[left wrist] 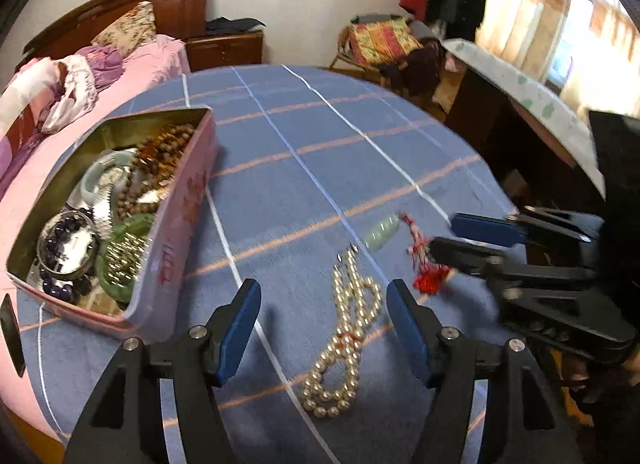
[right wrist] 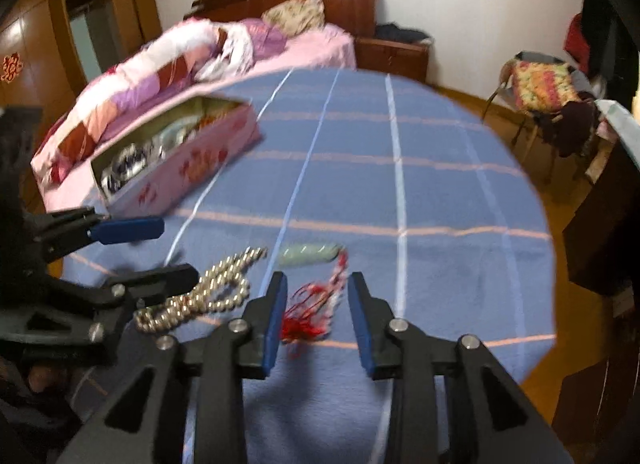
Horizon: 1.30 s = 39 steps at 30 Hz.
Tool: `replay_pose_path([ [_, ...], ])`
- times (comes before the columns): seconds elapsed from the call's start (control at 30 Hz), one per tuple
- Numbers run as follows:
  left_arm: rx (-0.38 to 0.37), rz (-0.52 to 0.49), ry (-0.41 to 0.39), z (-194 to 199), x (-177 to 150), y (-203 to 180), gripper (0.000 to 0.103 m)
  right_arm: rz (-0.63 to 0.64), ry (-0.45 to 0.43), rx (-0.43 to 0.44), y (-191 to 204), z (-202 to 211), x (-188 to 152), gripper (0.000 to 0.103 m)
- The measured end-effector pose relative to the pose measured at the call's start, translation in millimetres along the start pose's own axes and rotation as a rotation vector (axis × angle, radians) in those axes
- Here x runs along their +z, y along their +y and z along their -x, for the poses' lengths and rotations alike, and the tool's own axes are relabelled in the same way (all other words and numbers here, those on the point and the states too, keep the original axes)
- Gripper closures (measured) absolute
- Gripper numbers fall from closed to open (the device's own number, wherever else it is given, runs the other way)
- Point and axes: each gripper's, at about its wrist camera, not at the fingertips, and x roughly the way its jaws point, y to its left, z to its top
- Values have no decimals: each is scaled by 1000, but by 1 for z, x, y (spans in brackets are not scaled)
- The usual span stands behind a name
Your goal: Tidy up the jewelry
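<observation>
Left wrist view: left gripper open, straddling the pearl necklace on the blue desk.
The necklace's long axis runs toward 12 o'clock between the spread jaws, pads not pressing on it; the pink tin of jewelry sits at 10 o'clock, near, with bare cloth between. Right wrist view: right gripper stands partly open around the red tassel, its jade pendant lying at 12 o'clock, crosswise. The desk edge curves away at 3 o'clock; the other gripper crowds in at 9 o'clock.
</observation>
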Motion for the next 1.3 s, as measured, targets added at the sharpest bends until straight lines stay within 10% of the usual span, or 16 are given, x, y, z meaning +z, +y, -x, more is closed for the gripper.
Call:
replay_pose_path([
  [0.1, 5, -35, 32, -11, -6, -7, 37, 1, 33, -20, -3, -16, -5, 68],
  [0.2, 4, -72, 57, -19, -10, -13, 38, 3, 40, -30, -8, -16, -9, 94],
  [0.27, -1, -94, 52, -19, -10, -14, 61, -18, 24, -26, -14, -9, -9, 96],
  [0.3, -8, -100, 55, -18, -9, -14, 90, -23, 6, -32, -15, -4, -8, 96],
  [0.77, -12, -24, -151, 55, 30, 19, 91, 17, -210, -7, -4, 66, 47, 96],
  [1.3, 225, 71, -252, 80, 59, 95, 91, 172, -301, 65, 55, 62, 115, 96],
])
